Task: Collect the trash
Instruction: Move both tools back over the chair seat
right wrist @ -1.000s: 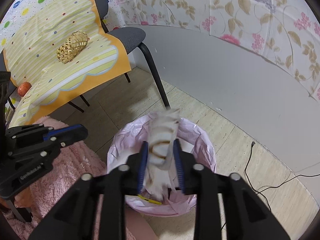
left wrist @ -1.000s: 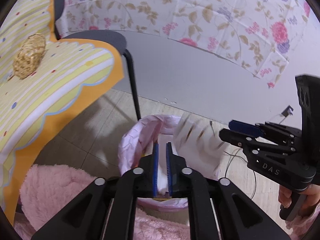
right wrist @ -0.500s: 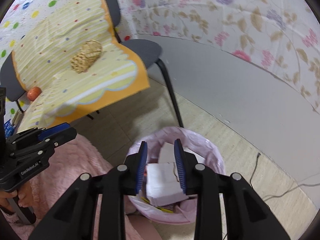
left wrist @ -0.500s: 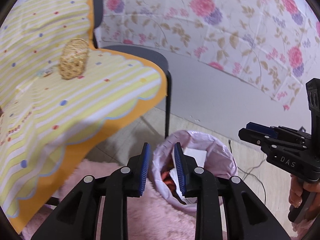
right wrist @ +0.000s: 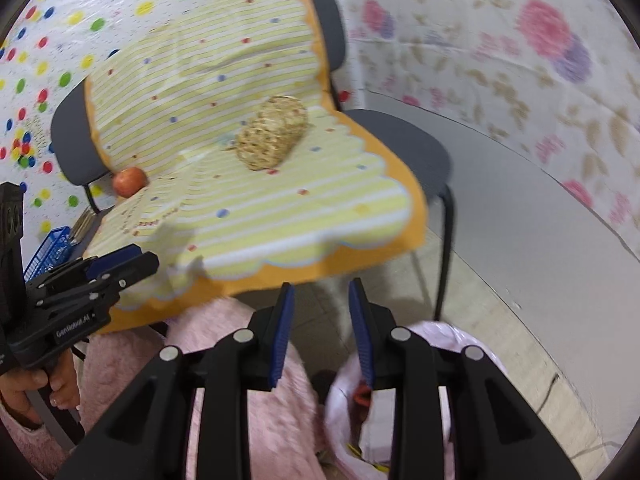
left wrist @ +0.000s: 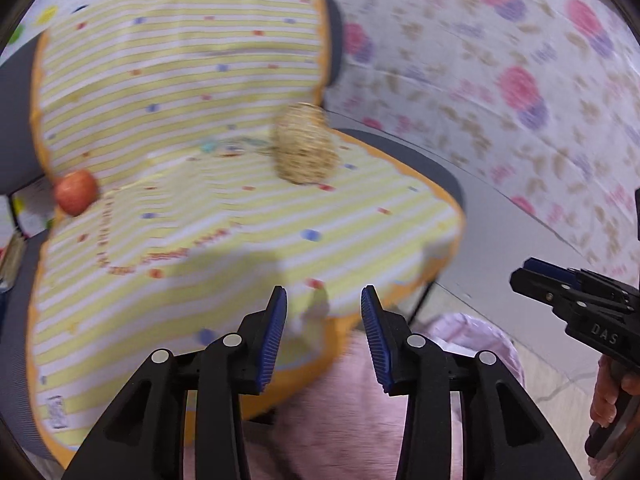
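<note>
In the left wrist view, an apple (left wrist: 75,192) sits at nine o'clock on the striped yellow cloth (left wrist: 180,208) that covers a chair; the cloth's far left edge runs out of frame. The picture is smeared by motion, so the small colored scraps on the cloth beside the woven wicker ball (left wrist: 306,144), at about eleven o'clock, cannot be made out. The left gripper (left wrist: 324,334) stands at six o'clock with its blue-padded fingers set wide apart and nothing between them. At four o'clock a sliver of the pink-lined trash bin (left wrist: 486,336) shows behind the gripper's body, most of it hidden. The other tool enters from three o'clock, cut off by the frame.

In the right wrist view, the left tool comes in from eight o'clock, a hand below it partly out of frame. A blue basket (right wrist: 50,248) at nine o'clock is half hidden behind it. The apple (right wrist: 129,181) lies at ten o'clock, the wicker ball (right wrist: 272,138) near twelve. The right gripper (right wrist: 321,328) at six o'clock has its fingers spread wide, empty. The trash bin (right wrist: 472,340) lies at five o'clock under the right finger; pale paper trash (right wrist: 378,428) and something orange show inside, largely covered by the gripper. A pink fluffy rug (right wrist: 224,360) fills the lower left.
</note>
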`<action>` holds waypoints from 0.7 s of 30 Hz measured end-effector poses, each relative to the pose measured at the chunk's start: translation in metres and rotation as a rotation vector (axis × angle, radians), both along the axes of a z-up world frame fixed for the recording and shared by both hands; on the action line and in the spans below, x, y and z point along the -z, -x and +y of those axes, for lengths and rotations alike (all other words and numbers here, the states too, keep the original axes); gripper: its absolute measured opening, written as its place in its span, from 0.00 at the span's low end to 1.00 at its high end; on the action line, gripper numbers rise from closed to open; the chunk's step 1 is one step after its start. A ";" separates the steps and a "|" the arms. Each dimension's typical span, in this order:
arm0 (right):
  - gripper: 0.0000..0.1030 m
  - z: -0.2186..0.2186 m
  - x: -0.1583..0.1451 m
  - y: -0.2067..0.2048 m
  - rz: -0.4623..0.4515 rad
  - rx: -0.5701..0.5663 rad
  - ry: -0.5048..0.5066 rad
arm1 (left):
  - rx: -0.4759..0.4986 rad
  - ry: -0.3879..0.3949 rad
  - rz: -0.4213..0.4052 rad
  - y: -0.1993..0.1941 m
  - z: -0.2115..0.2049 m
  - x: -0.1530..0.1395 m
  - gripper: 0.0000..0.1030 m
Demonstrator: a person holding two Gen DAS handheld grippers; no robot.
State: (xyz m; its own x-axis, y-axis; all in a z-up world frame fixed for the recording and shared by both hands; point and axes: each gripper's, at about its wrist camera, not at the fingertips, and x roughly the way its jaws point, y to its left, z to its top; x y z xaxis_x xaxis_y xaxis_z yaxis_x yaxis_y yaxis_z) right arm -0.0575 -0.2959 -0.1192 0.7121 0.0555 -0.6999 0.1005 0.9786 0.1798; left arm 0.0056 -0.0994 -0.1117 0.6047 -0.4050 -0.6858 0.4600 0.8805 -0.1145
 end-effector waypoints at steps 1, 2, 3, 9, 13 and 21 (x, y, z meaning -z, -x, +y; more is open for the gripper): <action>0.33 0.003 -0.002 -0.005 -0.004 -0.009 0.004 | -0.019 -0.002 -0.004 -0.005 0.006 -0.002 0.41; 0.34 0.007 -0.005 -0.014 -0.010 -0.022 0.010 | -0.033 -0.005 -0.008 -0.008 0.011 -0.004 0.42; 0.34 0.010 -0.007 -0.019 -0.012 -0.030 0.013 | -0.051 -0.010 -0.011 -0.013 0.016 -0.006 0.45; 0.44 0.029 -0.024 -0.061 -0.044 -0.083 0.031 | -0.140 -0.015 -0.022 -0.043 0.042 -0.019 0.49; 0.46 0.035 -0.031 -0.086 -0.055 -0.101 0.041 | -0.193 -0.032 -0.030 -0.067 0.053 -0.025 0.55; 0.57 0.035 -0.039 -0.147 -0.058 -0.099 0.059 | -0.216 -0.049 -0.021 -0.126 0.054 -0.026 0.59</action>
State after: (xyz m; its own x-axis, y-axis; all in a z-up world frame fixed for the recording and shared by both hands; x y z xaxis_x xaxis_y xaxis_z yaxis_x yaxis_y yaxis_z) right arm 0.0895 -0.2604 -0.0799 0.7449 0.0872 -0.6615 -0.0059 0.9923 0.1241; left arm 0.1314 -0.0450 -0.0854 0.6879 -0.2314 -0.6879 0.2622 0.9630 -0.0618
